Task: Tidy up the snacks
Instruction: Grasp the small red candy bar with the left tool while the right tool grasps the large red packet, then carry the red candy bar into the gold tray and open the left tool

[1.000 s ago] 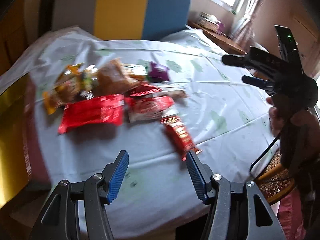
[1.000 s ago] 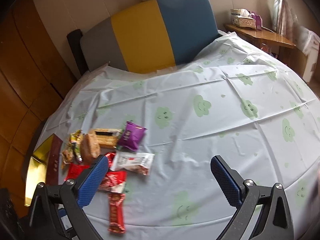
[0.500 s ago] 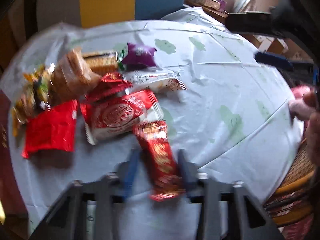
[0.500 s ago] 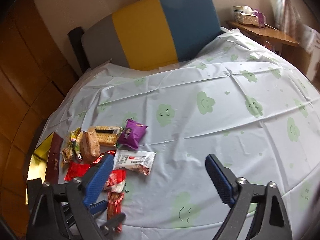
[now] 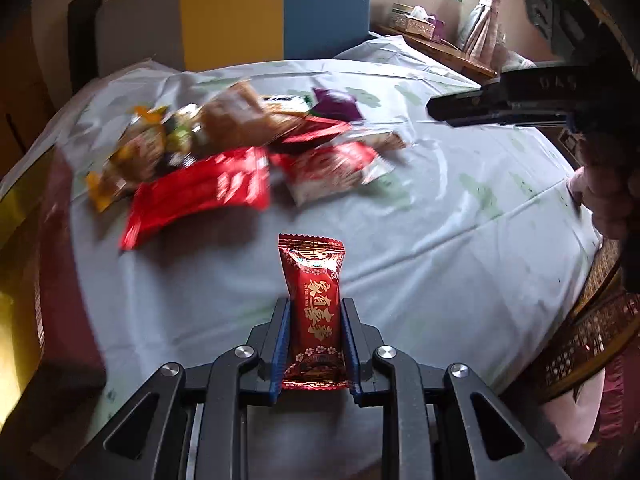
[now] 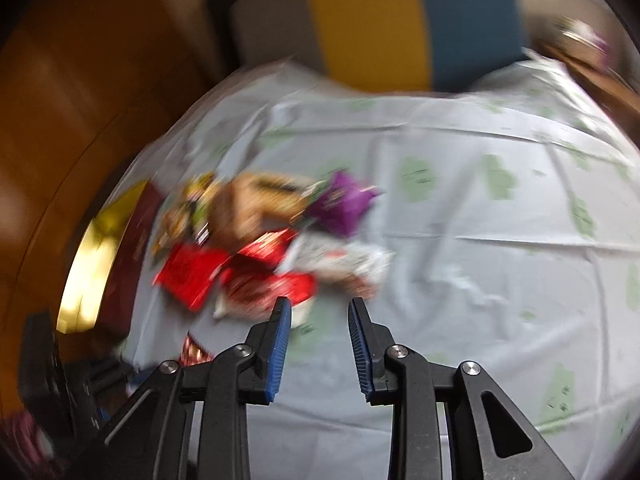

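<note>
Snack bar [image 5: 315, 300], red, pinched upright between left gripper [image 5: 314, 320] pads above tablecloth [image 5: 440, 220]; snack pile [image 5: 240, 160] behind; right gripper [image 6: 318, 322] closed down on nothing near pile

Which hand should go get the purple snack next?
Right. The right gripper holds nothing and faces the purple snack. The left gripper is busy clamping a red packet.
</note>
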`<state>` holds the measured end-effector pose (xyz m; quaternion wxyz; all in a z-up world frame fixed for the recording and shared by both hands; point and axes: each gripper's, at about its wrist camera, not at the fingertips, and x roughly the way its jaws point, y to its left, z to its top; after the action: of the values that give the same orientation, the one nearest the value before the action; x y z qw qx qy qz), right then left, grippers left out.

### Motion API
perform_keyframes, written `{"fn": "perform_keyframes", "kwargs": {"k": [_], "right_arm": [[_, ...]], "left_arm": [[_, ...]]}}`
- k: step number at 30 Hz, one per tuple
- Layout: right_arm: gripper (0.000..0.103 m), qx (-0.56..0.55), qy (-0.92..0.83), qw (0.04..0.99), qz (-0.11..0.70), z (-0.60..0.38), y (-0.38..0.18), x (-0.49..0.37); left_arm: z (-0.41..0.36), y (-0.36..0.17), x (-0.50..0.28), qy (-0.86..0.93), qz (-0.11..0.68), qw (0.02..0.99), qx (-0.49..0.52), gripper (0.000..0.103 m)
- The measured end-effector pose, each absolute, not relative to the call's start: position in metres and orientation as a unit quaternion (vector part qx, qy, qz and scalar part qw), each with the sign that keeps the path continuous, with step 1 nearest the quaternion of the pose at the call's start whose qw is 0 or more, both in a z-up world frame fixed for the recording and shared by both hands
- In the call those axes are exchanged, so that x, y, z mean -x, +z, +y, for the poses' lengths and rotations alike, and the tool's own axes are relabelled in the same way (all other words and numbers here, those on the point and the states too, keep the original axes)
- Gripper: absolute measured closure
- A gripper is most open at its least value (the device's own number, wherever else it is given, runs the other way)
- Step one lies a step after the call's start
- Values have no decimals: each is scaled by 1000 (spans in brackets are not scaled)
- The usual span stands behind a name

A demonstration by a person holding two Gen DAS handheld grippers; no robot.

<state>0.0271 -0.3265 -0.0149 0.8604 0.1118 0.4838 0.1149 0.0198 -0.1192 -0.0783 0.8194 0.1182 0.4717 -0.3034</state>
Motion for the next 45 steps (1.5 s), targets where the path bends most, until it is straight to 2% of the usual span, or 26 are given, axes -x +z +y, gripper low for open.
{"fn": "perform_keyframes", "kwargs": {"k": [10, 12, 14, 19, 26, 28, 29, 30, 45], "right_arm": [[70, 20, 255, 824, 506, -214, -8, -64], [51, 55, 269, 811, 516, -194, -10, -81], [40, 94, 274, 803, 521, -175, -13, -95], [23, 170, 284, 770, 545, -149, -26, -123], [23, 223, 278, 734, 578, -124, -54, -149], [33, 236, 270, 729, 584, -121, -62, -148], [48, 246, 265, 729, 582, -120, -66, -146], [55, 240, 266, 737, 573, -122, -63, -142], [55, 98, 235, 765, 592, -204, -61, -76]], "left_arm": [[-83, -84, -7, -299, 469, 825, -96, 79], [-80, -85, -8, -300, 470, 826, -88, 79], [-77, -85, -6, -300, 470, 826, -85, 79], [-72, -86, -6, -306, 470, 825, -68, 79], [-66, -87, -5, -312, 471, 824, -52, 78], [-66, -88, -6, -311, 471, 824, -51, 78], [-65, -88, -6, -311, 471, 824, -51, 78], [-65, -88, -5, -311, 471, 824, -51, 78], [-68, -88, -6, -303, 472, 826, -47, 78]]}}
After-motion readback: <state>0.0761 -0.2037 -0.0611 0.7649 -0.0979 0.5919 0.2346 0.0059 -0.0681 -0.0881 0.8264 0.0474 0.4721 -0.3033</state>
